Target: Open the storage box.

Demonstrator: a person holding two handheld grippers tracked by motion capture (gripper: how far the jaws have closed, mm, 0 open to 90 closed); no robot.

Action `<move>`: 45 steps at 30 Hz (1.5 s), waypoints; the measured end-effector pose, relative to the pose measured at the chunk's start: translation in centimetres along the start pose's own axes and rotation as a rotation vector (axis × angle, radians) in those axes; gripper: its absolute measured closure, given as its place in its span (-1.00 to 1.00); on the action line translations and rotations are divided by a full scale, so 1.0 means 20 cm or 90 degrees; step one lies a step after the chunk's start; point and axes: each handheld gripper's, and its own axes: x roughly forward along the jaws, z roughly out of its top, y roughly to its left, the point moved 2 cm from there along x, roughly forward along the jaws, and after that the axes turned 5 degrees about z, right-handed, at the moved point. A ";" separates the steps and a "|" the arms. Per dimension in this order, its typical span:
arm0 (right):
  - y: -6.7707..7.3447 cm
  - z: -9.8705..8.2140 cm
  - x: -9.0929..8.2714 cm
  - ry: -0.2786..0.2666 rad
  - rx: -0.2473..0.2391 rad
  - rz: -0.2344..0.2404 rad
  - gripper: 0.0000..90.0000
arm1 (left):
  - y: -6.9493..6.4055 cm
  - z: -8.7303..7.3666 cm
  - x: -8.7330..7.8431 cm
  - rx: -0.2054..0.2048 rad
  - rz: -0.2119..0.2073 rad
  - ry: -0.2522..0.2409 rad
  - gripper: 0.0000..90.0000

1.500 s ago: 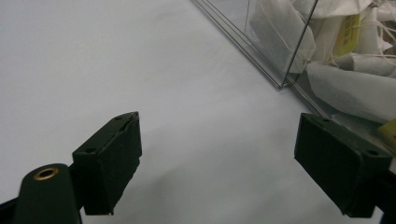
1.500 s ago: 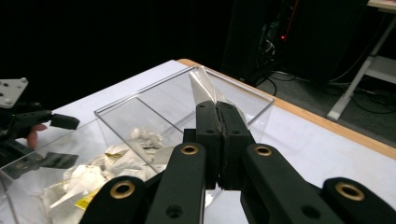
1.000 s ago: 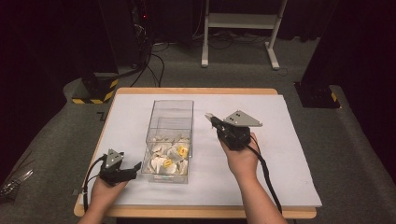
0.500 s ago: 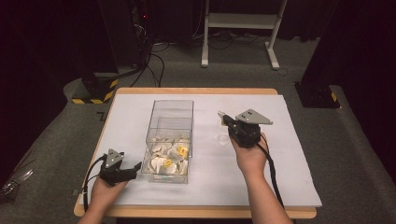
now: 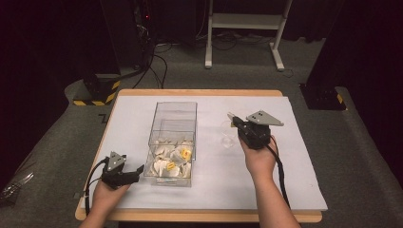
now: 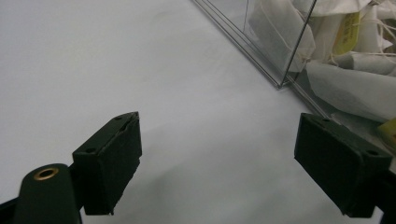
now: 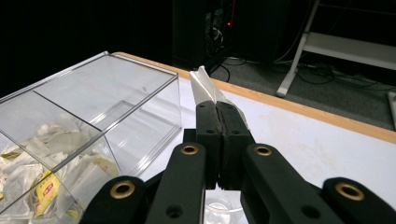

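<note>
Right of the box (image 5: 176, 105), over the sheet (image 5: 304, 161): right gripper (image 5: 232, 117) clamped tight on a tea bag (image 7: 205, 86), jaws pressed flat together with the white paper poking out past the tips. Directly below, in the right gripper view, rim of a small clear glass (image 7: 219, 207); from the high view, the glass (image 5: 227, 135) stands just beside the gripper tips, well apart from the box.

At the near left corner of the box: left gripper (image 5: 140, 168) low on the sheet, jaws spread wide with nothing between them, one pad (image 6: 343, 163) close to the clear wall; cannot tell whether touching. More bags (image 5: 170, 160) heaped in the near compartment; far compartment bare.

Step in hand, by the look of it: carrying one bag from the box to the glass, with the pick done and the drop not yet made.

Next move calls for lining the bag up over the mouth of the glass, lowering until the paper hangs inside the rim, then parting the jaws. Needs care not to knock the light glass over.
</note>
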 end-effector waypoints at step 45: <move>-0.07 -0.21 0.19 0.090 0.040 -0.009 0.94 | 0.00 0.00 0.00 -0.007 -0.004 -0.002 -0.66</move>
